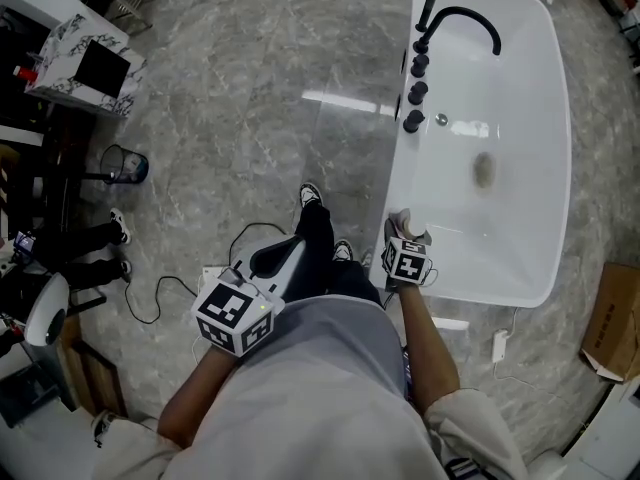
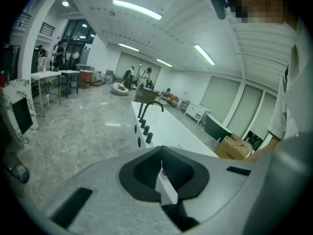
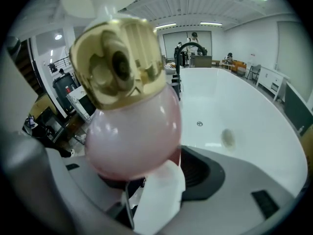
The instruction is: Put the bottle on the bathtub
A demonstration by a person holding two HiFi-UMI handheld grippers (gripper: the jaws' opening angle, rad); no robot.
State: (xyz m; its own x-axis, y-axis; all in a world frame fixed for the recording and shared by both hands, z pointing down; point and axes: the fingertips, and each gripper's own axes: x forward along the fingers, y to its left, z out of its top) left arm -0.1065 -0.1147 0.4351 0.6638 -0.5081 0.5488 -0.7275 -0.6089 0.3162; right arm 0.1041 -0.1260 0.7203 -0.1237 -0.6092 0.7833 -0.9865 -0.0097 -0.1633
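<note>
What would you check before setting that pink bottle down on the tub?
1. Grip: ok. The right gripper has its jaws shut on the pink bottle.
2. Position: ok. The bottle is at the near corner of the bathtub rim.
3. Bottle touching the rim: cannot tell.
4. Faucet out of the way: ok, it is further along the rim.
5. Left gripper: ok. It is shut with nothing in it and held away from the tub.

Grey T-shirt (image 1: 310,398), black trousers (image 1: 318,258), sneakers (image 1: 310,195)
</note>
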